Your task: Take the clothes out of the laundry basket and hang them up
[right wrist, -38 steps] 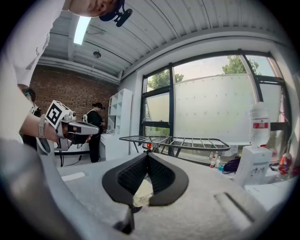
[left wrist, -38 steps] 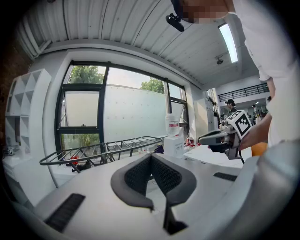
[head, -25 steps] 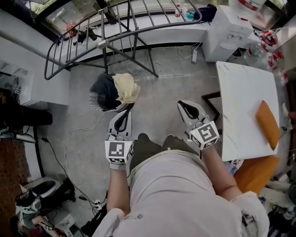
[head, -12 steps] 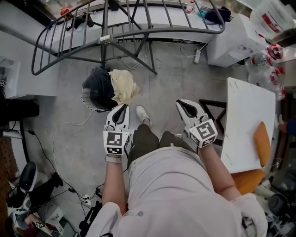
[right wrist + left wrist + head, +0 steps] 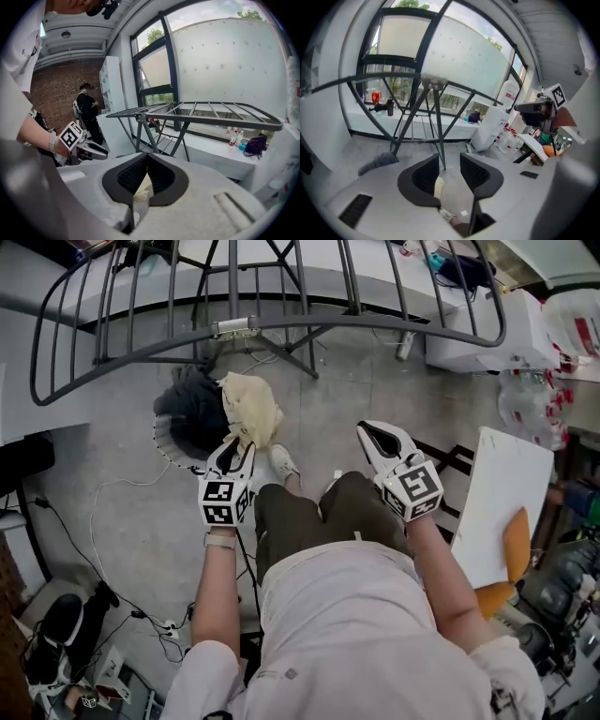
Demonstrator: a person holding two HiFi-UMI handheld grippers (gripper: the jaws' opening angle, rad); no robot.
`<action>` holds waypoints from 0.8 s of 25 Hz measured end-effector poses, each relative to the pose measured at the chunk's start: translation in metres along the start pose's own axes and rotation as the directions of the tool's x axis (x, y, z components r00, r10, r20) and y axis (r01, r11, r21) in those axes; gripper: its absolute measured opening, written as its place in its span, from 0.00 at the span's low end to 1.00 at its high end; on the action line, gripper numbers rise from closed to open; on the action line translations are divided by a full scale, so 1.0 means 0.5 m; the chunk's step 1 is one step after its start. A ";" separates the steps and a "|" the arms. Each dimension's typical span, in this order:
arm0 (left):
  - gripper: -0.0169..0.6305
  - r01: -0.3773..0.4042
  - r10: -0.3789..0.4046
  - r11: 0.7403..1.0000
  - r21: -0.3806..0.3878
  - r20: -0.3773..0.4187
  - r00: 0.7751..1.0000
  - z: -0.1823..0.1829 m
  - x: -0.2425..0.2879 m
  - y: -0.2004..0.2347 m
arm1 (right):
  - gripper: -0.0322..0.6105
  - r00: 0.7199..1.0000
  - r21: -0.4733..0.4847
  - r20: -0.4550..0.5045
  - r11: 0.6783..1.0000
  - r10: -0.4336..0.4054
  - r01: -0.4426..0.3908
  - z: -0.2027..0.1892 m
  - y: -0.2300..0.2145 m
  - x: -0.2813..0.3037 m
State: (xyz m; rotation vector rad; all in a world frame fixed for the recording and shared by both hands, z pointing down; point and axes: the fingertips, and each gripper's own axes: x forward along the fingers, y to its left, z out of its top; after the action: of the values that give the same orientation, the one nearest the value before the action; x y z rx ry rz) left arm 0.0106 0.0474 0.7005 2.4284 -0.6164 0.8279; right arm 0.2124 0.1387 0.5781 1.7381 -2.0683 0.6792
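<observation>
Count first: two grippers, one laundry basket (image 5: 161, 442), one drying rack (image 5: 281, 326), one white table (image 5: 506, 484). The basket sat on the floor just below the rack's near rail. It held a heap of dark clothes (image 5: 192, 409), with a single cream cloth (image 5: 251, 413) draped over its right rim. The left gripper (image 5: 234, 446) hung just beside that cream cloth. Its jaws stood apart, having just been opening, and pressed on nothing – the cloth only showed through the gap beyond them. The right gripper (image 5: 375, 434) was well apart from the basket over bare floor (image 5: 122, 549), jaws together and empty. The table edged in at the right, one orange thing (image 5: 516, 538) lying on it. Open grey floor lay left of the basket – crossed by a thin cable (image 5: 94, 521)
</observation>
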 end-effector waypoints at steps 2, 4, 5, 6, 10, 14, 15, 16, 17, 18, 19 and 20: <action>0.25 0.017 -0.020 0.999 -0.040 -0.079 0.997 -0.048 0.057 0.030 | 0.06 1.000 0.020 -0.021 1.000 -0.002 0.002 -0.003 -0.011 0.032; 0.29 0.023 -0.032 0.998 -0.054 -0.167 0.985 -0.104 0.116 0.049 | 0.06 0.999 0.032 -0.036 0.999 -0.001 0.002 -0.011 -0.023 0.056; 0.32 0.023 -0.036 0.998 -0.065 -0.207 0.978 -0.133 0.145 0.056 | 0.06 0.999 0.035 -0.043 0.999 0.000 0.002 -0.017 -0.030 0.066; 0.33 0.024 -0.042 0.997 -0.079 -0.242 0.969 -0.161 0.174 0.063 | 0.06 0.999 0.038 -0.051 0.999 -0.002 0.003 -0.024 -0.039 0.076; 0.40 0.025 -0.063 0.994 -0.102 -0.392 0.918 -0.282 0.281 0.084 | 0.06 0.996 0.050 -0.088 0.998 -0.020 0.025 -0.066 -0.083 0.102; 0.43 -0.080 0.023 0.993 -0.091 -0.506 0.862 -0.386 0.351 0.139 | 0.06 0.992 0.050 -0.120 0.998 -0.044 0.050 -0.102 -0.129 0.111; 0.43 -0.110 0.047 0.990 -0.090 -0.524 0.851 -0.406 0.364 0.155 | 0.06 0.991 0.050 -0.127 0.997 -0.051 0.058 -0.109 -0.139 0.110; 0.43 -0.135 0.065 0.987 -0.092 -0.540 0.839 -0.423 0.376 0.168 | 0.06 0.989 0.050 -0.135 0.997 -0.058 0.065 -0.115 -0.148 0.108; 0.43 -0.152 0.073 0.983 -0.099 -0.553 0.830 -0.439 0.388 0.179 | 0.06 0.988 0.051 -0.143 0.996 -0.064 0.072 -0.122 -0.157 0.105; 0.43 -0.164 0.071 0.980 -0.115 -0.565 0.822 -0.454 0.399 0.185 | 0.06 0.986 0.051 -0.150 0.996 -0.069 0.078 -0.129 -0.164 0.102; 0.43 -0.172 0.064 0.975 -0.137 -0.573 0.817 -0.465 0.410 0.189 | 0.06 0.985 0.051 -0.158 0.995 -0.072 0.081 -0.137 -0.172 0.099; 0.42 -0.181 0.056 0.970 -0.161 -0.580 0.813 -0.473 0.418 0.191 | 0.06 0.983 0.052 -0.166 0.995 -0.073 0.083 -0.144 -0.178 0.097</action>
State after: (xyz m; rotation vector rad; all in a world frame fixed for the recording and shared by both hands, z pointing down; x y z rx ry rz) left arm 0.0051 0.0583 1.0301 1.8207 -0.5814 1.3961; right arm 0.2885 0.1287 0.6760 1.7231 -1.8780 0.8370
